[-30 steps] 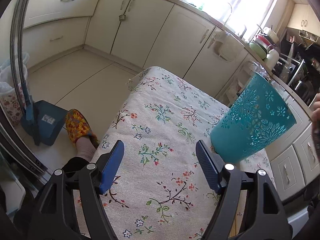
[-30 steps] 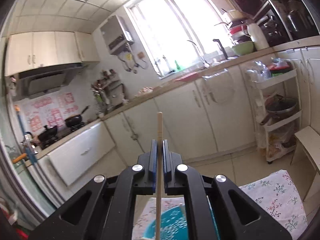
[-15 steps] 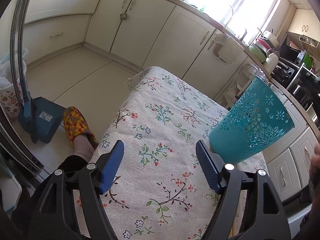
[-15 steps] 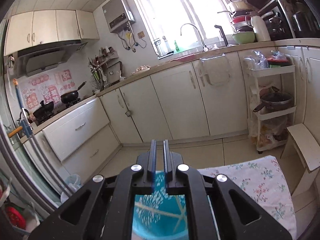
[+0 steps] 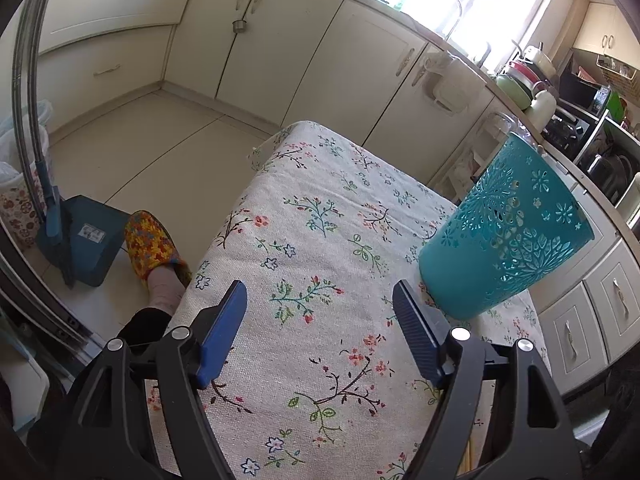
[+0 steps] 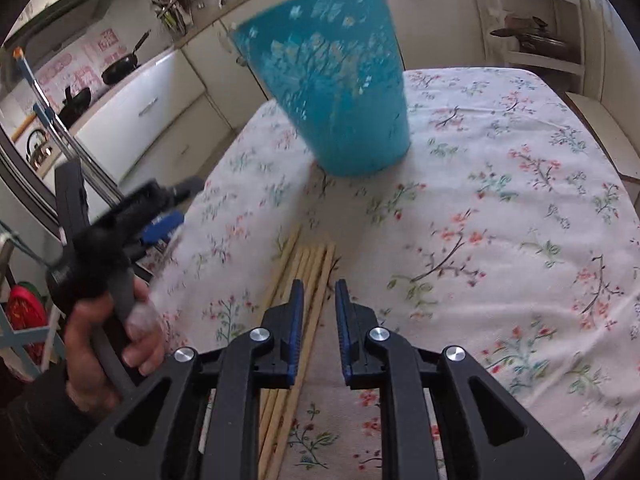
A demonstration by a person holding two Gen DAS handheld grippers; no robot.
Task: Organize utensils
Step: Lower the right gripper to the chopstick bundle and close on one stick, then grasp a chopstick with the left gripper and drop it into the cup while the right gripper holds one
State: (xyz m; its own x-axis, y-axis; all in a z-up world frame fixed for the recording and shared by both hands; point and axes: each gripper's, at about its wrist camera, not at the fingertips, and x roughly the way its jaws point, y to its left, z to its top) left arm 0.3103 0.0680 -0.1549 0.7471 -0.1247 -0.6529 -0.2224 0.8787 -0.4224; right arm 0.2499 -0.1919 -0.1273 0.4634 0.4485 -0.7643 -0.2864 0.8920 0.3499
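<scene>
A teal perforated holder (image 6: 328, 80) stands on the floral tablecloth (image 6: 500, 200); it also shows at the right of the left wrist view (image 5: 504, 232). Several wooden chopsticks (image 6: 308, 280) lie side by side on the cloth in front of it. My right gripper (image 6: 318, 292) hovers just above their near part, jaws slightly apart and empty. My left gripper (image 5: 320, 300) is wide open and empty over the cloth, left of the holder; it also shows at the table's left edge in the right wrist view (image 6: 160, 216).
The table is small, with edges close on all sides. A slippered foot (image 5: 154, 248) and a blue dustpan (image 5: 80, 240) are on the floor to the left. Kitchen cabinets (image 5: 280, 48) and a shelf rack (image 6: 532, 20) surround the table.
My right gripper let go of the chopstick it held upright; that stick went into the holder. The gripper then tilted down and moved over the chopsticks on the cloth. My left gripper barely moved.
</scene>
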